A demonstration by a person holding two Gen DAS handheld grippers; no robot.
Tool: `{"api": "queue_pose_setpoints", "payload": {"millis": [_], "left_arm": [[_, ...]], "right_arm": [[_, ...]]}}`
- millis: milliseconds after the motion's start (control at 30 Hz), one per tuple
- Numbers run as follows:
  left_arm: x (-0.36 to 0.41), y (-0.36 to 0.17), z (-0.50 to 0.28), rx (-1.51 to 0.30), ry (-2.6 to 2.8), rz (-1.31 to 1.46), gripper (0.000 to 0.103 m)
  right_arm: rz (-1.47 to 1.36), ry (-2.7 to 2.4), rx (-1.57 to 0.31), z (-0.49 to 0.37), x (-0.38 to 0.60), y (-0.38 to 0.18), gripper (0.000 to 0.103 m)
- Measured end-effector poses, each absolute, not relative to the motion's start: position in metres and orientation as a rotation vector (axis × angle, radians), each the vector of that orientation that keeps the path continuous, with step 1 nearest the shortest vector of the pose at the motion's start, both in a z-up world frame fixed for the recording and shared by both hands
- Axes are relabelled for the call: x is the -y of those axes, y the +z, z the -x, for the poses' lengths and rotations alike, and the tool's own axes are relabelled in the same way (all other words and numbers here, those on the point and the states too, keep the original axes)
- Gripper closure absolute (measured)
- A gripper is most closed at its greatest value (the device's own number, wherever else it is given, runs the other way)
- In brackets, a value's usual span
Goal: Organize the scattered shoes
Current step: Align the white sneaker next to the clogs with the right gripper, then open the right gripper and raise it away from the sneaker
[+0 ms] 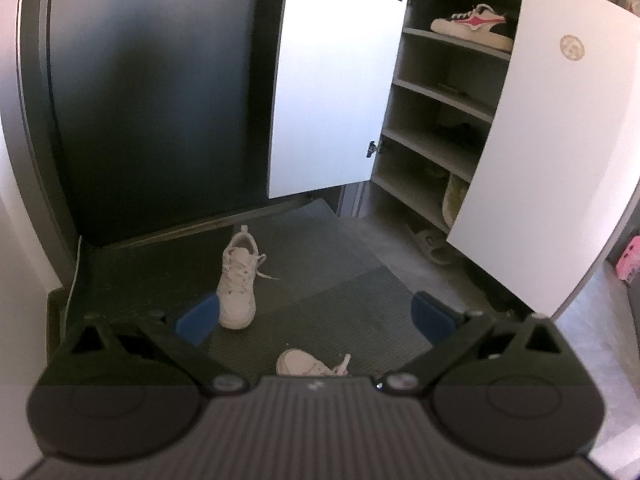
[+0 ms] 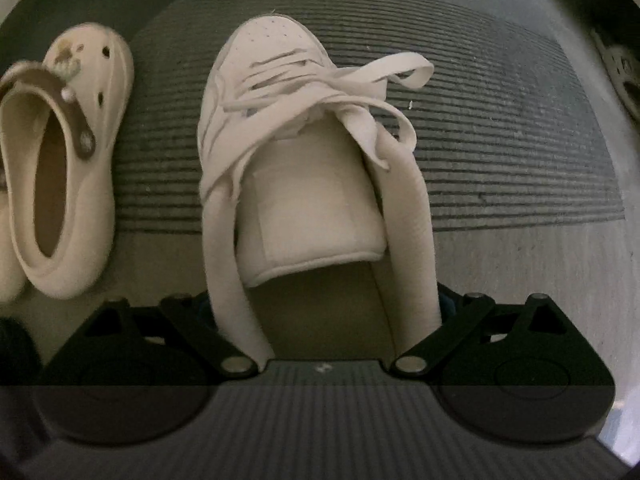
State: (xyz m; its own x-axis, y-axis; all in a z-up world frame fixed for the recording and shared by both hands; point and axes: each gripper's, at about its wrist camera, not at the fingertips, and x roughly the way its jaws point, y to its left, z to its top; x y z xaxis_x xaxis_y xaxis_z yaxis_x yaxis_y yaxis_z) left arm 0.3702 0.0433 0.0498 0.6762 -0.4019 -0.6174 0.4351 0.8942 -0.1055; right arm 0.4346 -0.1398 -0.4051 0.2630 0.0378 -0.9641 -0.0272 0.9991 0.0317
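Where the ribbed grey doormat [image 2: 480, 128] lies: white laced leather sneaker [image 2: 304, 168], toe pointing far, heel collar between the right gripper [image 2: 324, 308] fingers, grip unconfirmed; left gripper [image 1: 316, 316] spread, empty, farther off.

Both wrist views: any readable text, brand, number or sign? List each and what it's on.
No readable text in either view.
Round gold emblem on the white cabinet door: too blurred to read.
Small white mark on the left gripper body: too small to read.
Round strap rivet on the beige clog: pattern, not legible.
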Motion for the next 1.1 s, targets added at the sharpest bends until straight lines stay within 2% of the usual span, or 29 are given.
{"api": "queue_pose_setpoints", "payload": {"millis": [133,300,500,600,667,867,1100], "left_arm": [[-0.042,0.052,-0.364,-0.664,-0.481,-0.069,0.000],[-0.043,0.051,-0.362,-0.662,-0.465,-0.080,0.000],[-0.046,0.053,-0.359,-0.650,-0.445,-0.091,0.000],[-0.047,0.055,-0.357,-0.631,-0.442,-0.110,0.000],[-0.049,0.056,-0.357,-0.631,-0.442,-0.108,0.000],[-0.053,0.061,-0.354,-0.635,-0.450,-0.079,0.000],[-0.052,0.068,-0.344,-0.626,-0.467,-0.059,0.000]], "right_arm": [[-0.144,0.052,-1.274,-0.431,0.132,-0.400,0.011],[-0.147,0.081,-1.279,-0.427,0.091,-0.396,0.011],[-0.088,-0.050,-1.291,-0.429,0.056,-0.402,0.009],[-0.181,-0.041,-1.307,-0.422,0.060,-0.396,0.010],[-0.244,-0.033,-1.306,-0.416,0.065,-0.391,0.005],[-0.319,0.007,-1.222,-0.388,0.082,-0.342,0.005],[-0.308,0.002,-1.094,-0.363,0.098,-0.250,0.005]]}}
